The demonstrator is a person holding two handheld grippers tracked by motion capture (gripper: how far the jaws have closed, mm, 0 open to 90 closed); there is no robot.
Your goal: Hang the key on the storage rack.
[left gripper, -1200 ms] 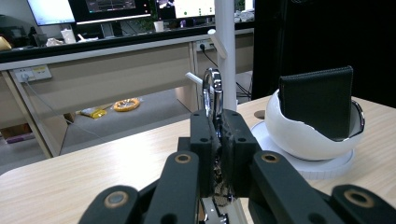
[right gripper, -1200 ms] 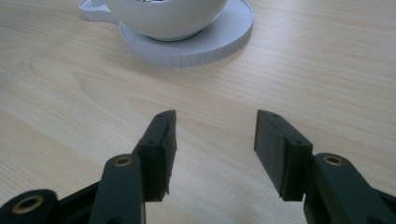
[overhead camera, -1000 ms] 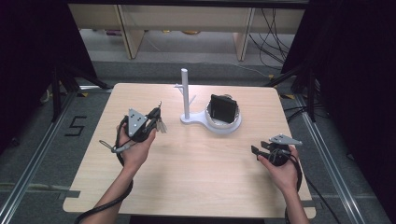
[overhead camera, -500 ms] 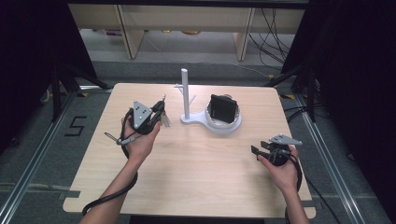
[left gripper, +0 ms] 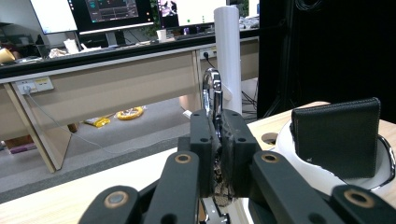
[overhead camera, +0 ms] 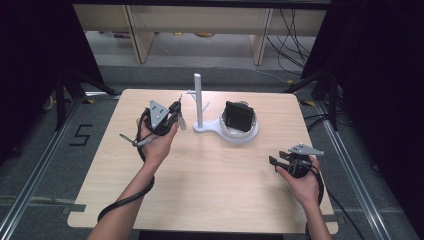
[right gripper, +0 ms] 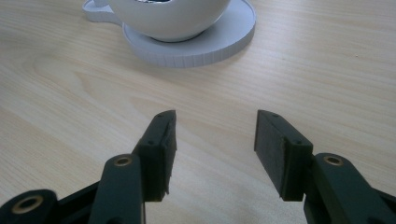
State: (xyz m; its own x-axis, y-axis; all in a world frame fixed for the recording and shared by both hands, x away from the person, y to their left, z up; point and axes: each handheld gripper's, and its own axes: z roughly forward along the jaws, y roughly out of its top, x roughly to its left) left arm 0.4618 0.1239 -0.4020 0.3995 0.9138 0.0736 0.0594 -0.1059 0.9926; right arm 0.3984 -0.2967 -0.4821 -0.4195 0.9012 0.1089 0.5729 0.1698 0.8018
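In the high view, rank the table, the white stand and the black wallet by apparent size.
1. Table, by far the largest.
2. White stand, counting its post and round dish.
3. Black wallet, which sits upright in the stand's dish and looks smaller than it.

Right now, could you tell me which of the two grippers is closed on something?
The left gripper, near the white stand: it is clamped on a metal clip with a patterned strap. The right gripper is open and empty above the table.

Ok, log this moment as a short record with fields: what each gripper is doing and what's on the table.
left gripper: shut on a metal carabiner clip with a patterned strap, held up beside the white stand's post
right gripper: open, empty, low over the table
white stand's bowl: holds a black leather wallet, standing on edge
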